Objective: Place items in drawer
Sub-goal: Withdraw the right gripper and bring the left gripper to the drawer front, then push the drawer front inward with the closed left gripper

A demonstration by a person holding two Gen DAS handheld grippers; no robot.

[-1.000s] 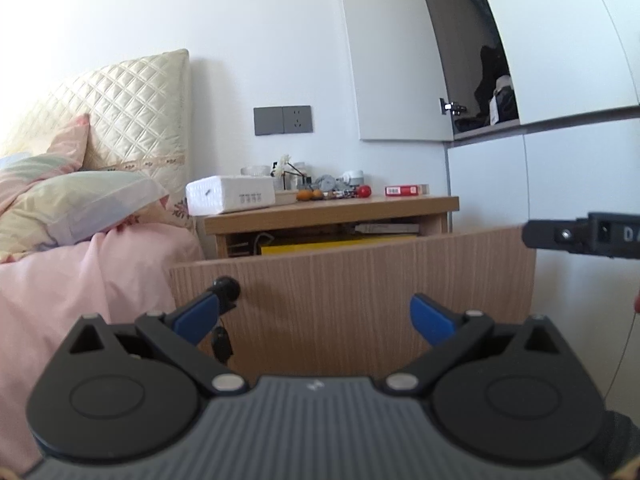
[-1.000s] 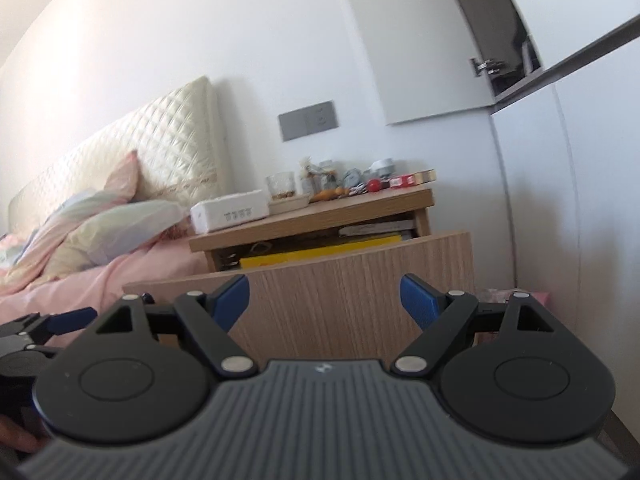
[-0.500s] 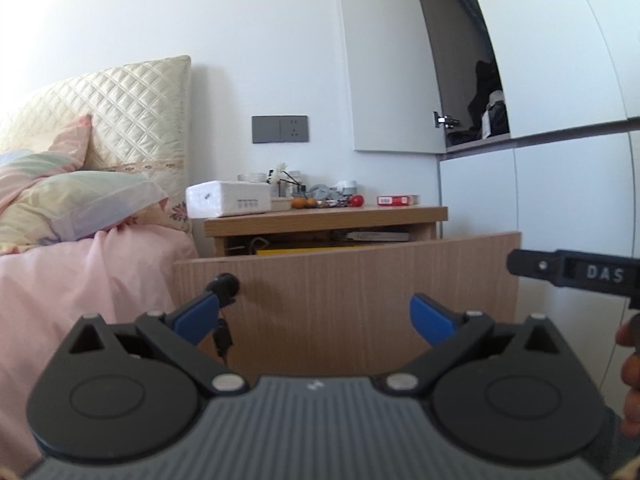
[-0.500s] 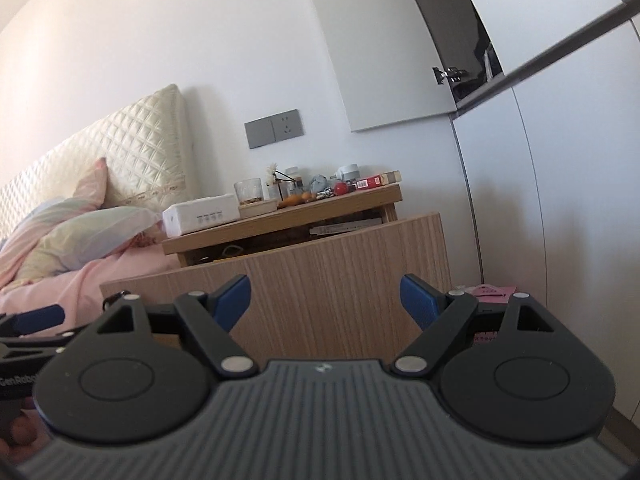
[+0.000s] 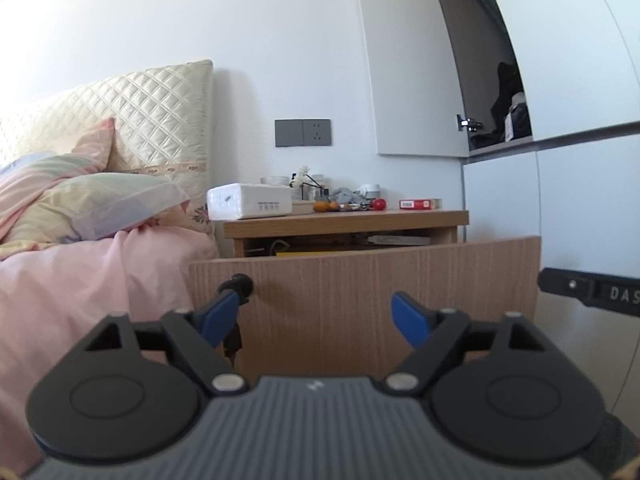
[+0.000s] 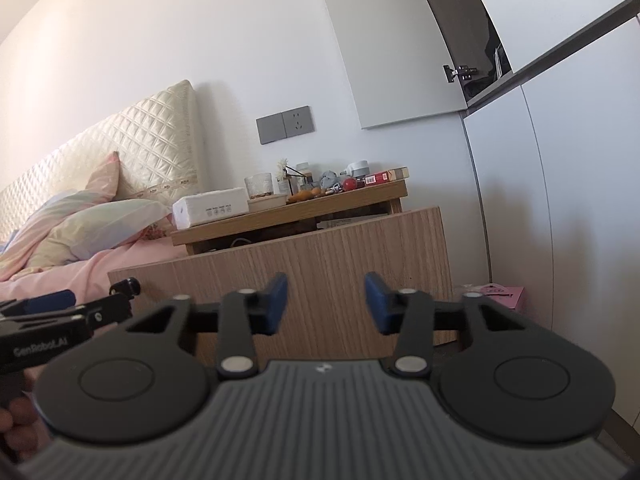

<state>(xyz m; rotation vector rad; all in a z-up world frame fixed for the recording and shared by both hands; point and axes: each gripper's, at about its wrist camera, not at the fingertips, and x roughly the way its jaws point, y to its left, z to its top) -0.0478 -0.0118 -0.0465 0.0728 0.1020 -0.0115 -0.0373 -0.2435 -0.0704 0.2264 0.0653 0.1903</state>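
The wooden nightstand's drawer [image 5: 360, 300] stands pulled out, its front panel facing me, with a black knob [image 5: 240, 282] at its left and a key hanging below. A yellow flat item [image 5: 312, 255] shows just above the panel's rim. On the nightstand top [image 5: 344, 218] lie a white tissue box [image 5: 250, 200], a red ball [image 5: 378, 203], a red packet [image 5: 420, 203] and small clutter. My left gripper [image 5: 316, 316] is open and holds nothing, close to the panel. My right gripper [image 6: 326, 304] is open with a narrower gap, also holding nothing, facing the drawer [image 6: 320, 272].
A bed with a pink cover [image 5: 80, 280] and pillows lies left of the nightstand. White wardrobe doors [image 5: 580, 208] stand to the right, one upper door ajar. A pink box [image 6: 500, 294] sits on the floor by the wardrobe. A hand [image 6: 16, 420] holds the left gripper.
The right gripper's fingers have drawn closer together. Both views have shifted slightly; the drawer front stays pulled out.
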